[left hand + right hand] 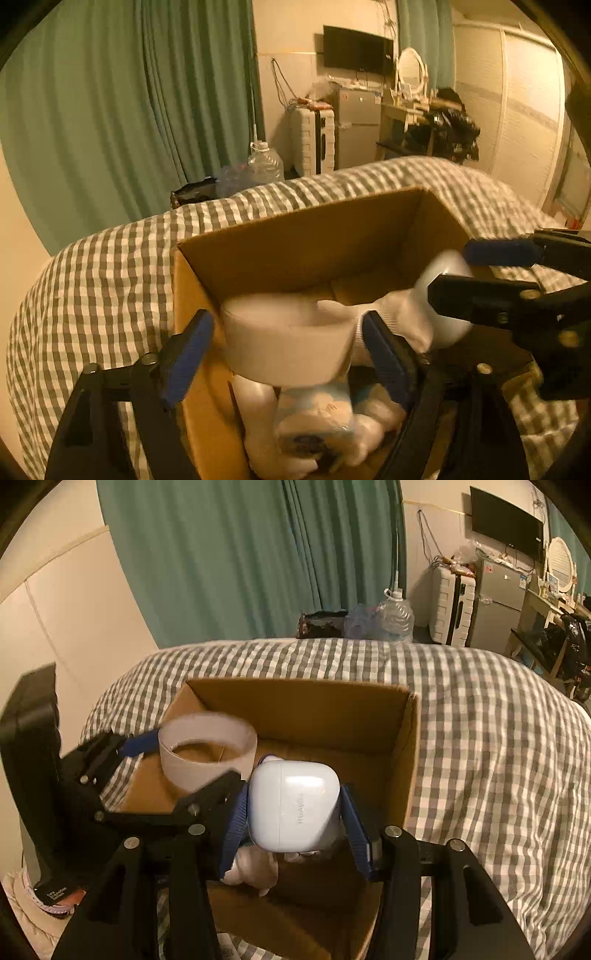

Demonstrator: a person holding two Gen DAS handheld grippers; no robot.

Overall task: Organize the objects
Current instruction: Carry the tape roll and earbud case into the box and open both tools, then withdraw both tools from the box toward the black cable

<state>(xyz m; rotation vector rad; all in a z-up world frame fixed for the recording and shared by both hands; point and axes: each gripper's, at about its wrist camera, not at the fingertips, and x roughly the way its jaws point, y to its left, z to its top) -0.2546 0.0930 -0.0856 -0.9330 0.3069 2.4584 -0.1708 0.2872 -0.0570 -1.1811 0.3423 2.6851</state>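
An open cardboard box (295, 236) (295, 698) sits on the checked bed. My left gripper (284, 350) (184, 764) is shut on a white tape roll (288, 339) (207, 753) and holds it over the box's left side. My right gripper (293, 812) (491, 280) is shut on a white Huawei earbuds case (293, 805) (443, 295) above the box's near right part. White socks and a small printed packet (314, 417) lie in the box under the tape roll.
The grey-and-white checked bed cover (480, 738) surrounds the box. Behind the bed are green curtains (129, 110), a water jug (395, 616), a white suitcase (314, 140), a small fridge (358, 129) and a dressing table with mirror (410, 74).
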